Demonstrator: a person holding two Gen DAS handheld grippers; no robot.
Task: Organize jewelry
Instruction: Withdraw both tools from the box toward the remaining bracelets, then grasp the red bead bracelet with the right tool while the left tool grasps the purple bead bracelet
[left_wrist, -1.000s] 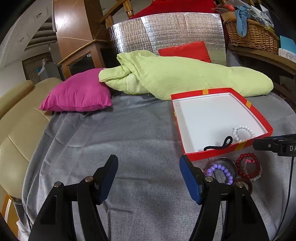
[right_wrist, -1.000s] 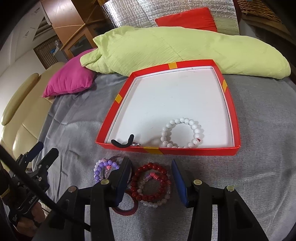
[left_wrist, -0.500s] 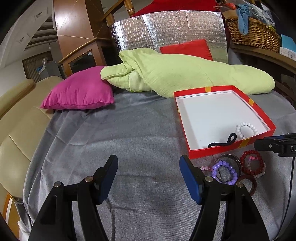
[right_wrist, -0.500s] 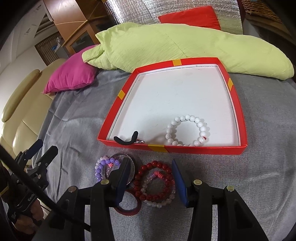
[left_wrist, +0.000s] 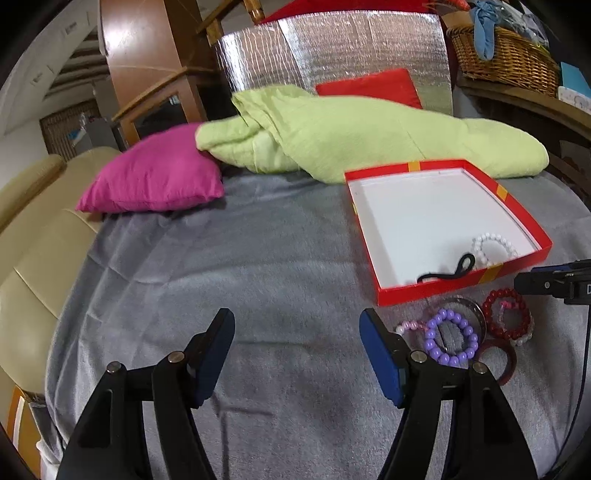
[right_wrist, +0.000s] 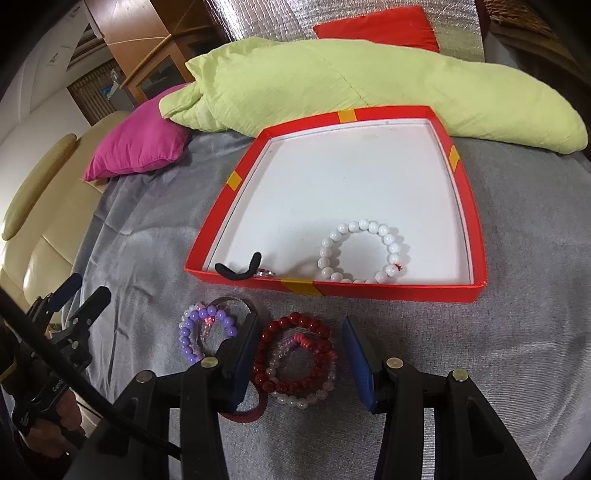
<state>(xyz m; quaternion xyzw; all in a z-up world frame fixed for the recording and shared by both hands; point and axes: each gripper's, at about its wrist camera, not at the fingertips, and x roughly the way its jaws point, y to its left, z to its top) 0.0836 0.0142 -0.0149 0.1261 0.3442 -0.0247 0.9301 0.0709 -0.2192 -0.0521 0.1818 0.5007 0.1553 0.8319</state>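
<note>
Here the right gripper (right_wrist: 301, 354) has its jaws apart, the red bracelet (right_wrist: 295, 356) lying between them, just short of the box (right_wrist: 476, 236). The left gripper (left_wrist: 297, 354) is likewise spread over bare blanket (left_wrist: 221, 266), the purple bracelet (left_wrist: 450, 338) just right of it.

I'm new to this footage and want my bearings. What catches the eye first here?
The red tray on the grey cover, holding a white bracelet and a black hair tie by its near wall. Before it, loose bracelets: the red one lies between the open right gripper's jaws, the purple one just left.
</note>
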